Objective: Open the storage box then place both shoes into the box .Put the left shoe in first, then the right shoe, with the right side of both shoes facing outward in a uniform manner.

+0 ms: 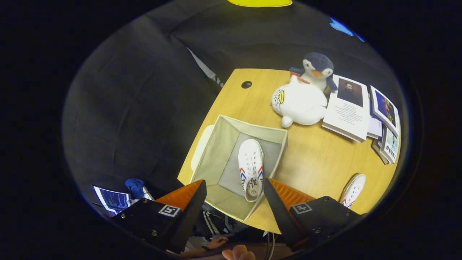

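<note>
Shoe 1 (pixel 251 169) lay flat in box (pixel 213 159), sole down, heel toward gripper (pixel 234 200), between and just beyond fingers. Shoe 2 (pixel 353 189) on desk (pixel 317 159), right of right finger, well apart from box. Canvas upper looked light, soft, w/ stiffer rubber sole; best grip prob. across heel collar or midfoot sides. Fingers spread wide, holding nothing. Plush toys (pixel 301 104), books (pixel 346 108) beyond box.

One shoe (pixel 251 169) lies in the box (pixel 216 151); the other shoe (pixel 353 189) rests on the table (pixel 317 155).
</note>
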A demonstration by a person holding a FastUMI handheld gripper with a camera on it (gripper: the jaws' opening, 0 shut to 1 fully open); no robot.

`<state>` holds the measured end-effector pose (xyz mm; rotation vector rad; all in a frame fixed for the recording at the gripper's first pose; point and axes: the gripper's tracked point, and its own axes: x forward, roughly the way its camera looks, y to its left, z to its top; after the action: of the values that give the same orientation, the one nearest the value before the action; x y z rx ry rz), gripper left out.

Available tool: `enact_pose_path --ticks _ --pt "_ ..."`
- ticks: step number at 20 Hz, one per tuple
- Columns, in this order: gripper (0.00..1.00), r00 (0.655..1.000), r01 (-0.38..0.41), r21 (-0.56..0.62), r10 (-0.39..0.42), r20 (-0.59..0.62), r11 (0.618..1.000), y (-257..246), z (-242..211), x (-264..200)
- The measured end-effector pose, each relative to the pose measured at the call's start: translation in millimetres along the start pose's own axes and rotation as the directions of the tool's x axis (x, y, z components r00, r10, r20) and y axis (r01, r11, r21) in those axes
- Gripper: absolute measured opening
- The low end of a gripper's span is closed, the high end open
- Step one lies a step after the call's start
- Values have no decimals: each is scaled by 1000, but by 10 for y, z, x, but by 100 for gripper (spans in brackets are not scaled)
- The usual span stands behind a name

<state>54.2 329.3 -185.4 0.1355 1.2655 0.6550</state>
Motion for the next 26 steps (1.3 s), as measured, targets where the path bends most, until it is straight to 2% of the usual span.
enact_pose_path --ticks 10,26 --pt "96 999 10 75 -13 37 997 -497 -177 -336" --pt "96 996 73 195 -81 36 978 -1398 -675 -599"
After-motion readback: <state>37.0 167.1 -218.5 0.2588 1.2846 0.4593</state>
